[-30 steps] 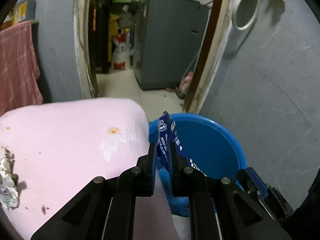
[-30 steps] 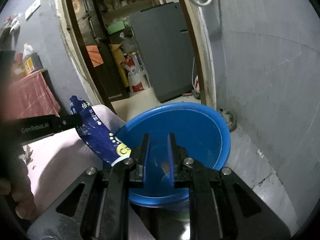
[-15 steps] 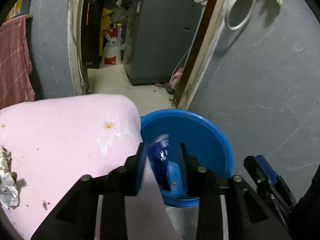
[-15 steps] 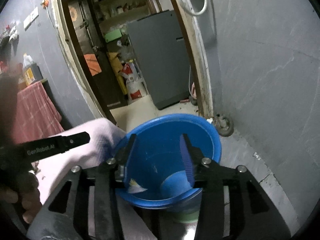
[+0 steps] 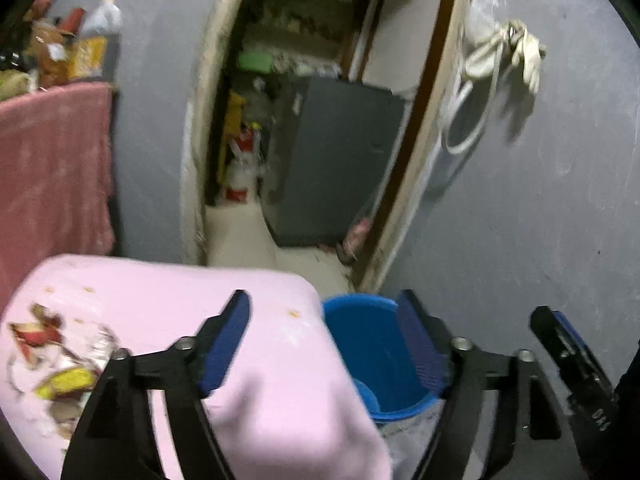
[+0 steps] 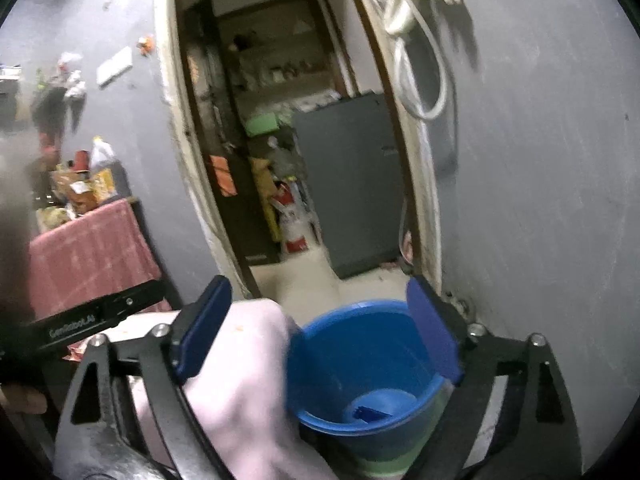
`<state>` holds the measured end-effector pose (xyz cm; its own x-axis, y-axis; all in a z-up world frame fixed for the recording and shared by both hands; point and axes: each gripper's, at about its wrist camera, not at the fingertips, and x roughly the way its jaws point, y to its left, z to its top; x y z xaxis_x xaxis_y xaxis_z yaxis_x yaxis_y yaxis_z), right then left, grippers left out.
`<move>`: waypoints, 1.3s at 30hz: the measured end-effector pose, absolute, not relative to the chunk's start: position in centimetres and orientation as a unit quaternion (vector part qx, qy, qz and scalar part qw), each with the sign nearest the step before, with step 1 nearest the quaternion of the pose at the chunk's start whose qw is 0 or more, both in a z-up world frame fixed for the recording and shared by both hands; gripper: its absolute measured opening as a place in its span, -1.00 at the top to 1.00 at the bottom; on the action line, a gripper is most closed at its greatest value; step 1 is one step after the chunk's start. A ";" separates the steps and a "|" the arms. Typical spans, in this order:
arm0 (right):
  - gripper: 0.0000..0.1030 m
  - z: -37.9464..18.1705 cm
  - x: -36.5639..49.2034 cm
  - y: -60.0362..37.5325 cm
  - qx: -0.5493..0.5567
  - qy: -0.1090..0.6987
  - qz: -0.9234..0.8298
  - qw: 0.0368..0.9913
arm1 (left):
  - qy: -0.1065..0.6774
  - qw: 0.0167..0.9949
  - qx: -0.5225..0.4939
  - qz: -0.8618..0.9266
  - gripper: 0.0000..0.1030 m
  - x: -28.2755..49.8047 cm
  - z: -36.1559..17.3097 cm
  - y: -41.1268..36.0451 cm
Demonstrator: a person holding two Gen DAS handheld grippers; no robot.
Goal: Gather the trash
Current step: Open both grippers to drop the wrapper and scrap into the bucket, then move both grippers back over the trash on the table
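A blue bin (image 5: 372,356) stands on the floor right of a pink-covered table (image 5: 192,312); it also shows in the right wrist view (image 6: 360,356). A blue wrapper (image 6: 370,412) lies at the bin's bottom. My left gripper (image 5: 326,340) is wide open and empty, raised above the table's right edge and the bin. My right gripper (image 6: 320,328) is wide open and empty above the bin. Crumpled wrappers (image 5: 60,360) lie on the table at the left, beside my left gripper.
A grey wall (image 5: 540,220) rises right of the bin. An open doorway (image 5: 304,140) behind leads to a grey cabinet (image 5: 332,160). A red cloth (image 5: 52,168) hangs at left. White hose and gloves (image 5: 500,56) hang on the wall.
The left gripper opened and dropped the blue wrapper into the bin. Both grippers opened wide and lifted up and back from the bin.
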<state>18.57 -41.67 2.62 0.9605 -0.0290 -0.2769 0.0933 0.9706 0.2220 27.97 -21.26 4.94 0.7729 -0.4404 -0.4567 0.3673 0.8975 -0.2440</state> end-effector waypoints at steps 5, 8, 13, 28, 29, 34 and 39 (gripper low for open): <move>-1.00 4.7 16.5 -37.8 0.101 0.094 -0.001 0.990 | 0.199 0.959 -0.080 -0.184 -0.84 24.5 6.8 -16.3; -1.00 5.5 15.5 -35.3 0.092 0.072 0.018 0.993 | 0.171 0.968 -0.081 -0.163 -0.87 22.4 7.9 -13.9; -1.00 6.5 13.6 -32.0 0.089 0.046 0.046 0.994 | 0.134 0.980 -0.077 -0.126 -0.90 19.1 8.3 -10.4; -1.00 4.8 11.4 -24.8 0.063 0.038 0.108 0.991 | 0.105 0.992 -0.062 -0.040 -0.94 12.3 4.3 -1.9; -1.00 4.4 11.5 -24.6 0.063 0.041 0.112 0.991 | 0.106 0.992 -0.059 -0.035 -0.94 12.0 3.8 -1.8; -1.00 2.6 12.4 -23.5 0.047 0.066 0.125 0.989 | 0.133 0.989 -0.055 -0.029 -0.94 11.9 1.5 -1.1; -1.00 0.6 13.7 -23.2 0.038 0.101 0.131 0.985 | 0.168 0.984 -0.050 -0.034 -0.94 12.2 -1.0 -1.3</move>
<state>13.73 -23.25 0.61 0.9453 0.2658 -0.1893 -0.2503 0.9628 0.1017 12.25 -1.25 -1.00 0.9413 -0.0834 -0.3272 0.0497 0.9927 -0.1103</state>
